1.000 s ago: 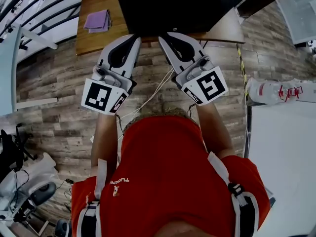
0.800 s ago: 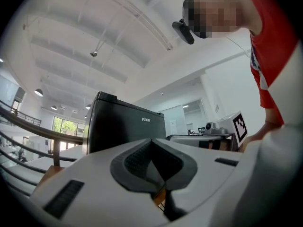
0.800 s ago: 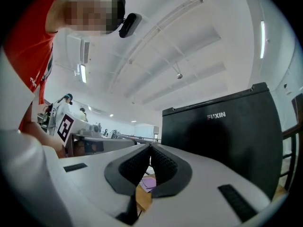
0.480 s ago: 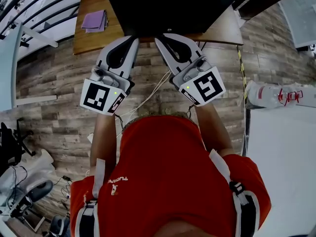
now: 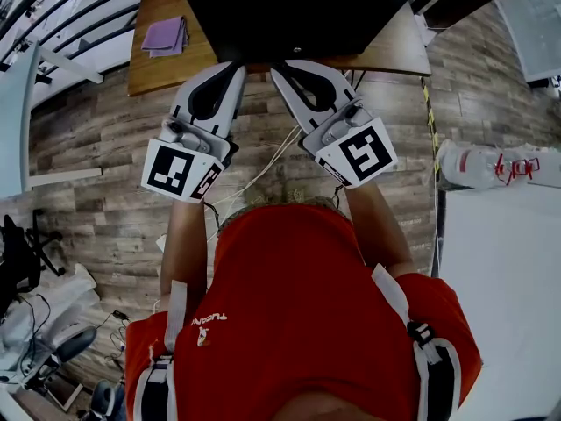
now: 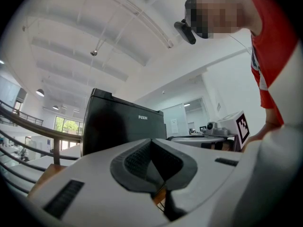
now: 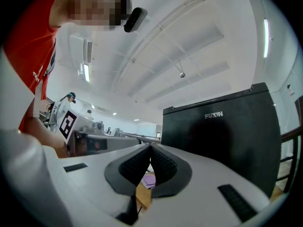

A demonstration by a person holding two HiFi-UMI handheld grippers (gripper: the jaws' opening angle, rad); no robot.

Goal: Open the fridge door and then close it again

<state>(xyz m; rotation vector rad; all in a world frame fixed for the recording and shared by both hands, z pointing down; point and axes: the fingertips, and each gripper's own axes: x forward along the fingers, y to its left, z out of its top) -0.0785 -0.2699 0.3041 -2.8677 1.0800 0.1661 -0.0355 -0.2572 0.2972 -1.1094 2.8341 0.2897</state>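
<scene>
Left tool (image 5: 237, 67) and right tool (image 5: 277, 68), both clenched on nothing, held side by side before the black fridge (image 5: 280, 11) standing on the wooden surface (image 5: 162, 73)

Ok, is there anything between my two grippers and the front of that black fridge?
Nothing visible. The left gripper and right gripper, both shut and empty, point at the fridge with open air between. The purple cloth lies on the table off to the left.
</scene>
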